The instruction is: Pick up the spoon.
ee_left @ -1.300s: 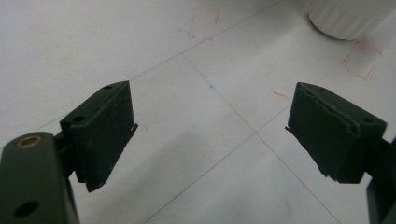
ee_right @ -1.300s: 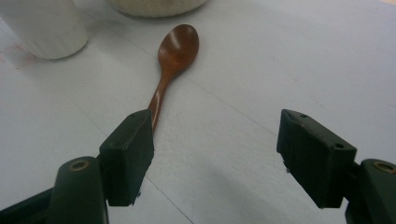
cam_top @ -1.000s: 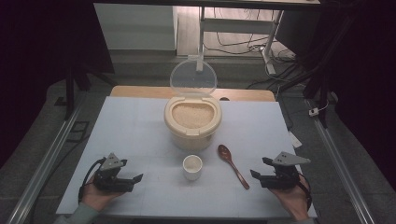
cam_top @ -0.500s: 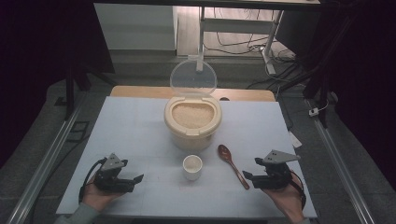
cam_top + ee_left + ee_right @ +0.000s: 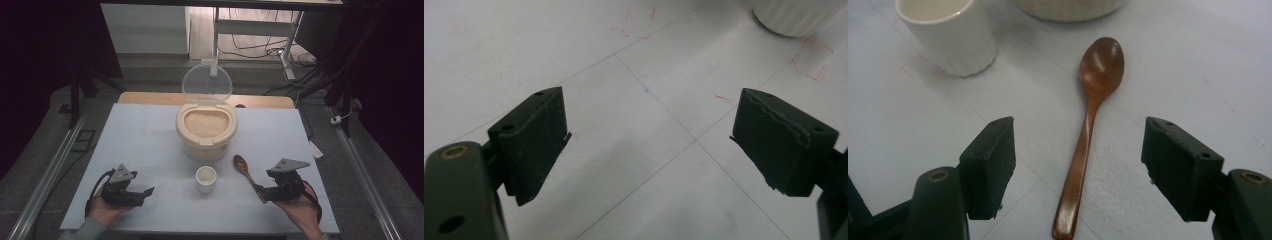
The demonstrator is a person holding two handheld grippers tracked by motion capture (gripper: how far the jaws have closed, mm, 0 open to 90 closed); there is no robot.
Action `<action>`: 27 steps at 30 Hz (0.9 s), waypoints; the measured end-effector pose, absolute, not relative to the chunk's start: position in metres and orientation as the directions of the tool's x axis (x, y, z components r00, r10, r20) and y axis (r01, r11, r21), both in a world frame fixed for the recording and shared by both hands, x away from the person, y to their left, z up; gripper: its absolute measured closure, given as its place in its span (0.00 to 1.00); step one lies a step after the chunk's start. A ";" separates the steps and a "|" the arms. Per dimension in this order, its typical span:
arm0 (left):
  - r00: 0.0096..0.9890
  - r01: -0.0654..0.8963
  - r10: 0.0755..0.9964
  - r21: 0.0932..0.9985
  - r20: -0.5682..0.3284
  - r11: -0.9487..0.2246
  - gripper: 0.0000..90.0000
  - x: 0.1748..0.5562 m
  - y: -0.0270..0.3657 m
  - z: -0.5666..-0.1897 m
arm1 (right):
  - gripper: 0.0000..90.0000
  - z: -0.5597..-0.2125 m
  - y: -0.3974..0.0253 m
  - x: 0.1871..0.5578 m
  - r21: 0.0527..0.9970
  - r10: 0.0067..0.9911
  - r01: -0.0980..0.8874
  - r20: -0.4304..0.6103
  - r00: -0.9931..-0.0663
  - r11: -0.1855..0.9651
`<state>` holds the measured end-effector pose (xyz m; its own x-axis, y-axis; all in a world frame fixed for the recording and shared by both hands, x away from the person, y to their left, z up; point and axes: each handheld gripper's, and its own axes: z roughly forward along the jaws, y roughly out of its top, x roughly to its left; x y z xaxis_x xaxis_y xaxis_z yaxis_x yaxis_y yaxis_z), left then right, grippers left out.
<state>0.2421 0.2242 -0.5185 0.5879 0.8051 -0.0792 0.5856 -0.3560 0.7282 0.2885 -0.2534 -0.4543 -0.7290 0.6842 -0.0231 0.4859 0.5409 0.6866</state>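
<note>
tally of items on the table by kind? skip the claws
Rice container with open lid: 1
White cup: 1
Wooden spoon: 1
Total: 3

Brown wooden spoon [image 5: 1088,125], white ribbed cup [image 5: 948,35], cream rice tub [image 5: 206,131], black claws.

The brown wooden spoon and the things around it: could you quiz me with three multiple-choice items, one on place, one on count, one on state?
1. The brown wooden spoon lies
A. between the right gripper's open jaws
B. inside the cup
C. under the lid

2. Small white ribbed cups on the table:
A. three
B. one
C. two

3. The cream rice container's clear lid is
A. shut
B. missing
C. raised

A: the handle runs between both jaws, untouched.
B: a single cup stands there.
C: the lid stands upright behind the rice.
</note>
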 end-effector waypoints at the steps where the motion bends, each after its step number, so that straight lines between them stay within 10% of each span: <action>1: 0.588 0.586 0.805 0.728 -0.079 -0.356 0.16 0.242 0.224 -0.519 | 0.33 -0.454 -0.252 0.289 0.683 0.686 0.490 -0.022 -0.727 0.542; 27: 0.600 0.584 0.796 0.722 -0.078 -0.370 0.16 0.243 0.224 -0.521 | 0.46 -0.470 -0.221 0.321 0.420 0.736 0.662 -0.021 -0.677 0.621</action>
<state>0.2427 0.2238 -0.5206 0.6000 0.7963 -0.0776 0.5845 -0.3700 0.7221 0.3208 -0.2207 -0.4696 -0.6769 0.7357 -0.0213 0.6619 0.6211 0.4197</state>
